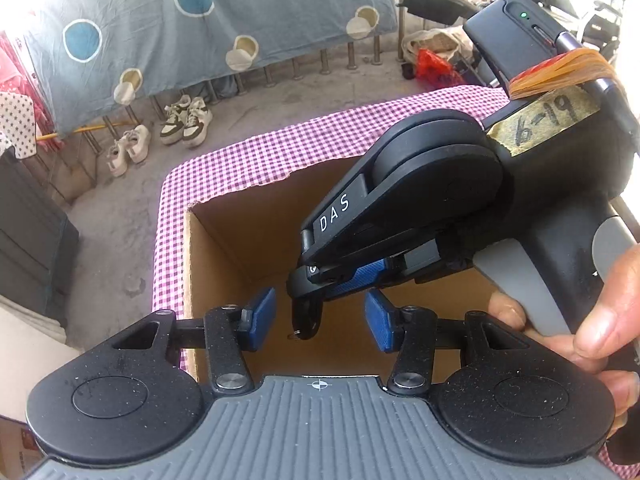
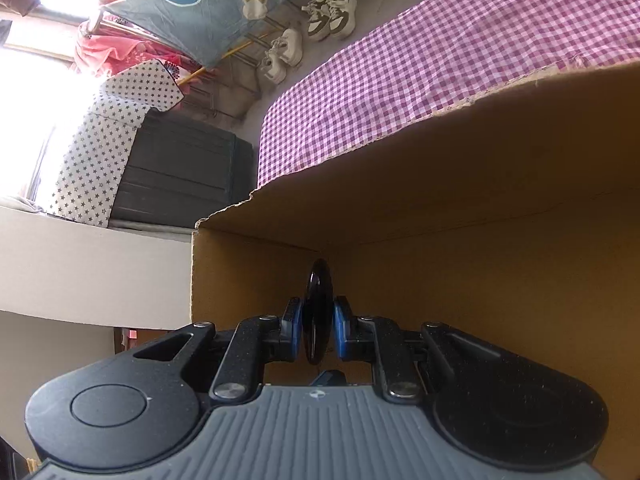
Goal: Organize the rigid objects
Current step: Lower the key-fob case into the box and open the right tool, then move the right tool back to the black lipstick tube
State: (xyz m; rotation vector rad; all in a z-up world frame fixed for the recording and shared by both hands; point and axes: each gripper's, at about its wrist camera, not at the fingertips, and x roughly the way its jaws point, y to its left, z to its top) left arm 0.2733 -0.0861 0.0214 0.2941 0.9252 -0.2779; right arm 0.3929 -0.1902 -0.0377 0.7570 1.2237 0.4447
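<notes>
An open cardboard box [image 1: 240, 216] stands on a table with a purple checked cloth [image 1: 248, 160]. My left gripper [image 1: 320, 318] is open and empty over the box's near rim. My right gripper [image 1: 316, 280] comes in from the right, tilted down into the box, shut on a small black object [image 1: 306, 318] that hangs from its tips. In the right wrist view the right gripper [image 2: 318, 326] clamps that black disc-like object [image 2: 318, 308] edge-on between its blue pads, inside the box [image 2: 480, 200]. The box floor is mostly hidden.
The checked cloth [image 2: 420, 80] runs behind the box. Beyond the table, pairs of shoes [image 1: 186, 120] sit on the concrete floor under a hanging blue sheet [image 1: 180, 20]. A dark crate [image 2: 180, 176] stands left. A scooter [image 1: 440, 4] is parked at back right.
</notes>
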